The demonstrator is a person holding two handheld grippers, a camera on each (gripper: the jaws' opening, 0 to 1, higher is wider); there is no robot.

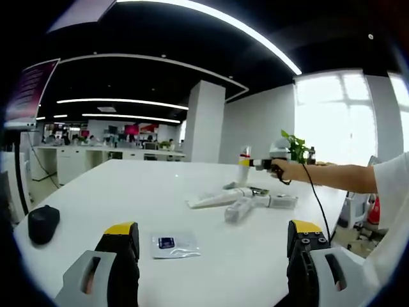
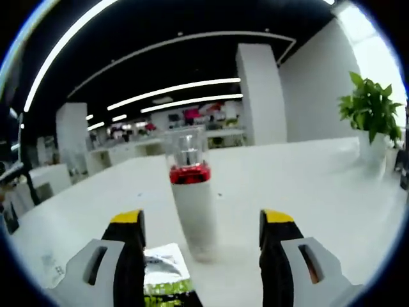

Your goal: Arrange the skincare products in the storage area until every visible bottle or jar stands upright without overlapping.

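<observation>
Skincare bottle [image 2: 192, 201], white with a red band and a clear cap, stands upright on the white table [image 2: 307, 185] between the spread jaws of the right gripper [image 2: 200, 224]; neither jaw touches it, so that gripper is released. Just below the bottle, beside the left jaw, lies a foil sachet [image 2: 160, 272]. A potted plant [image 2: 370, 115] stands well off to the side.

In the left gripper view, the left gripper [image 1: 214, 243] hovers with its jaws wide apart and nothing between them; a flat sachet [image 1: 174, 244] lies on the table just ahead. Farther out, several pale tubes and bottles [image 1: 246, 203] lie on their sides, close together and seemingly touching. Beyond them a person's hand [image 1: 287, 170] holds the other gripper near the upright bottle [image 1: 245, 158]. A black mouse [image 1: 43, 224] rests near the table edge.

Judging from this, one bottle is upright and the task is at an early stage: the toppled cluster is yet to be separated and stood up.
</observation>
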